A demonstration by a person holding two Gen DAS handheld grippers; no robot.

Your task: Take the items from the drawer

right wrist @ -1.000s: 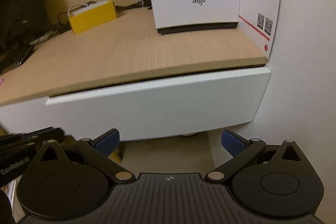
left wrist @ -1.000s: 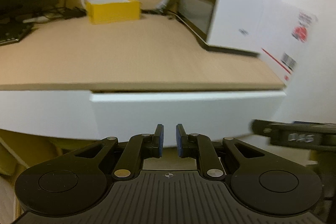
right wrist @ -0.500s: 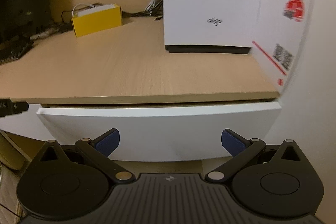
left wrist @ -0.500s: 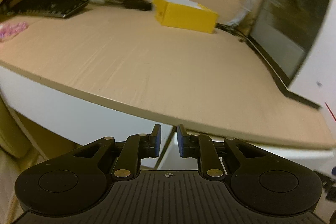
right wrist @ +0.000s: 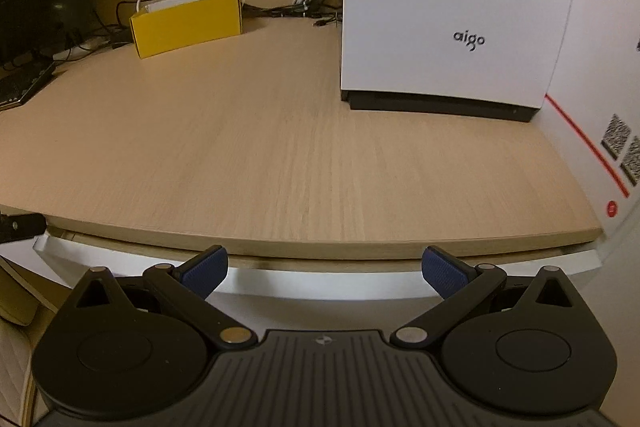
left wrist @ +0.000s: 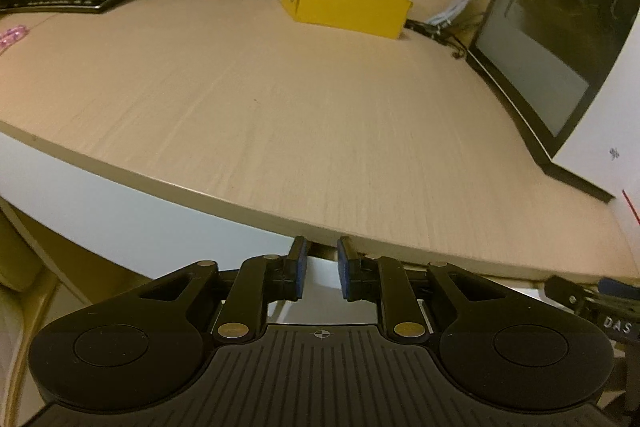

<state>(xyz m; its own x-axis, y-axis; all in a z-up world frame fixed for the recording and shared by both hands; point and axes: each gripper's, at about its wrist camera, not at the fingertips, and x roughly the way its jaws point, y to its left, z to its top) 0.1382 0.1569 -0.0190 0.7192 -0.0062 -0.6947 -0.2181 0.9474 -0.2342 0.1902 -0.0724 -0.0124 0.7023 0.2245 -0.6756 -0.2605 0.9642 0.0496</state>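
Pale wood covers the desktop [right wrist: 280, 147], and everything else sits relative to it. Just under its front edge runs the white drawer [right wrist: 320, 281], shut or nearly so, its contents hidden; no item is out yet, so by my reading the task has barely begun. The left gripper [left wrist: 322, 269] hovers at that edge, its jaws a narrow gap apart after just opening a little, with nothing between them. The right gripper [right wrist: 324, 267] hangs before the drawer front, jaws spread wide and empty. Opening the drawer and lifting the items remain. Farther back on the desktop rest a yellow box [right wrist: 188, 21] and a white computer case [right wrist: 452, 7].
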